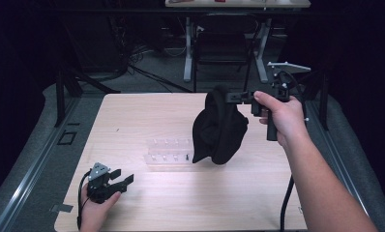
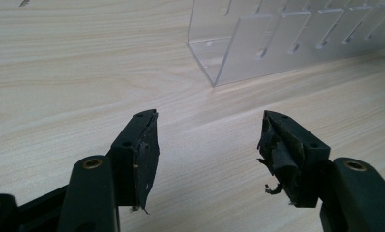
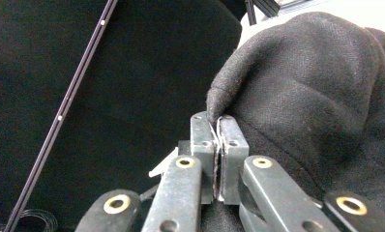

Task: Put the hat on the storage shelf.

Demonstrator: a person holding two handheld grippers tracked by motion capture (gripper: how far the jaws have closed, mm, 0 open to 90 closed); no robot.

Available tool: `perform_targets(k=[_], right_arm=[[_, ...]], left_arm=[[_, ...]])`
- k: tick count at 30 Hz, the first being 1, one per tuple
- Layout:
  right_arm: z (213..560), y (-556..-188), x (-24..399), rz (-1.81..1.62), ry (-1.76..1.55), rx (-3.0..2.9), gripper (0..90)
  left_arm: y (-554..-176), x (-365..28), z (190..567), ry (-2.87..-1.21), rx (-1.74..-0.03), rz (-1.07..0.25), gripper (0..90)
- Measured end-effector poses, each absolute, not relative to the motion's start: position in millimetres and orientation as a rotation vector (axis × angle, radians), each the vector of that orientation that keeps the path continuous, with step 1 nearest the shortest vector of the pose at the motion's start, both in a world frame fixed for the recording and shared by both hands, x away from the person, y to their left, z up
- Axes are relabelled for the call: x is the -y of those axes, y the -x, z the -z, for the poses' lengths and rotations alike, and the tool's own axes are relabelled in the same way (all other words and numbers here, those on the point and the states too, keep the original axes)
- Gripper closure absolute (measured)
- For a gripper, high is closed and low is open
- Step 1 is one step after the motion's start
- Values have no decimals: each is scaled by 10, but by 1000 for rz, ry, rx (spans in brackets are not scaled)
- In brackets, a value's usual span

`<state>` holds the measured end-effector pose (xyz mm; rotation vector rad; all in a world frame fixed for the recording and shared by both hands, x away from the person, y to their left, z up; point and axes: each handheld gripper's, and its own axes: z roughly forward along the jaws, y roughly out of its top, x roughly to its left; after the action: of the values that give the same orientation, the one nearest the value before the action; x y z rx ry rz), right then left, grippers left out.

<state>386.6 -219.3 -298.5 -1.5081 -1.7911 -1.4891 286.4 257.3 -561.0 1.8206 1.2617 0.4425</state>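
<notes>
**Ana:** High view first: the right tongs (image 1: 239, 97) are pinched shut on a thin fold at the top of the black knitted fabric hat (image 1: 218, 128), which hangs in the air above the pale wooden bench (image 1: 132, 116), its lower edge just over the clear acrylic slotted rack (image 1: 169, 154).

**Ben:** How good is that hold?

**Ana:** Slim, I'd say. In the right gripper view only an edge of the hat (image 3: 316, 87) sits between the closed tongs (image 3: 218, 123). The rest hangs free, so a quick swing could drag the fold out and drop the hat.

**Ben:** And the rack?

**Ana:** That's my other worry. The hat hangs so close to it that a low sideways move could snag the cloth on the upright dividers or push the light rack across the bench.

**Ben:** Could the left help?

**Ana:** The left tongs (image 1: 120, 181) rest on the bench near the front left corner, well apart from the hat; the left gripper view shows them spread (image 2: 207, 150), holding nothing, the rack (image 2: 239, 53) ahead of them.
</notes>
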Motion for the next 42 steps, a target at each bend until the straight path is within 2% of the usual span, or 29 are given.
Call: perform_targets(k=[19,42], right_arm=[[3072,-4016,1944,1469,1524,1797,879],[3168,-4152,1847,1461,1546,1809,879]], left_arm=[[-2874,-2561,5607,-1820,-1249,-436,413],[-2860,-2491,5580,-1843,-1203,-444,434]])
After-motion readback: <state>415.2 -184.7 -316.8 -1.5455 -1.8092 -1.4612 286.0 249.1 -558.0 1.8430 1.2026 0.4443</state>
